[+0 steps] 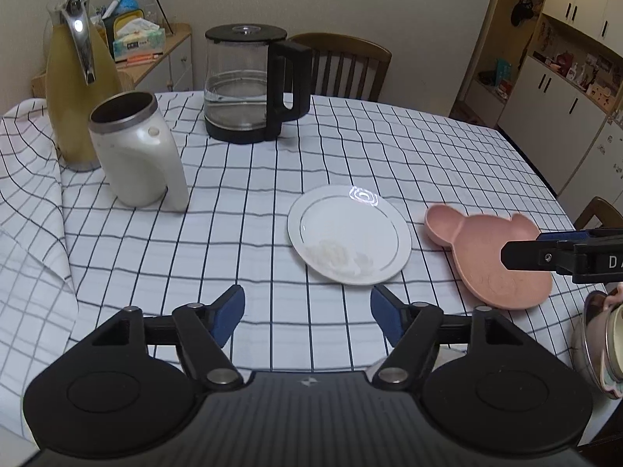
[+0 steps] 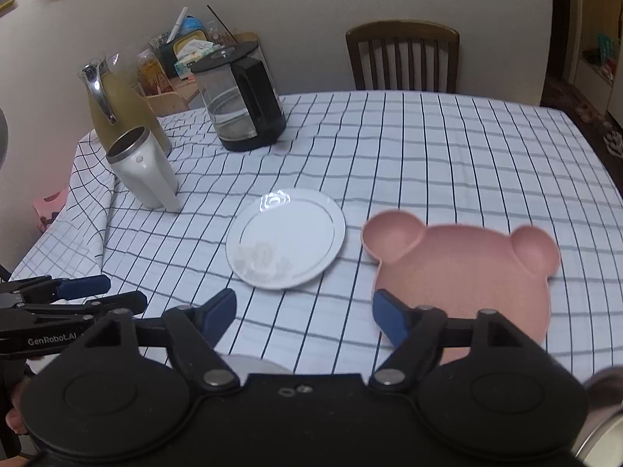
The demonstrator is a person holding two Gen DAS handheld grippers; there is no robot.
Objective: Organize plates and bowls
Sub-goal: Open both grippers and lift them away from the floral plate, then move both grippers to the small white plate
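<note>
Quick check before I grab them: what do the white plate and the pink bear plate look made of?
White plate: likely glazed ceramic, with a sharp lamp reflection and a thin grey rim line. Pink bear plate: matte, no glare, probably plastic or silicone; I can't tell which.

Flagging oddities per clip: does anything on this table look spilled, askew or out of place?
Yes. The white plate carries a pale clump, seemingly leftover rice, near its front edge. The checked tablecloth is rumpled and folded at the left. The pink bear-shaped plate looks clean.
</note>
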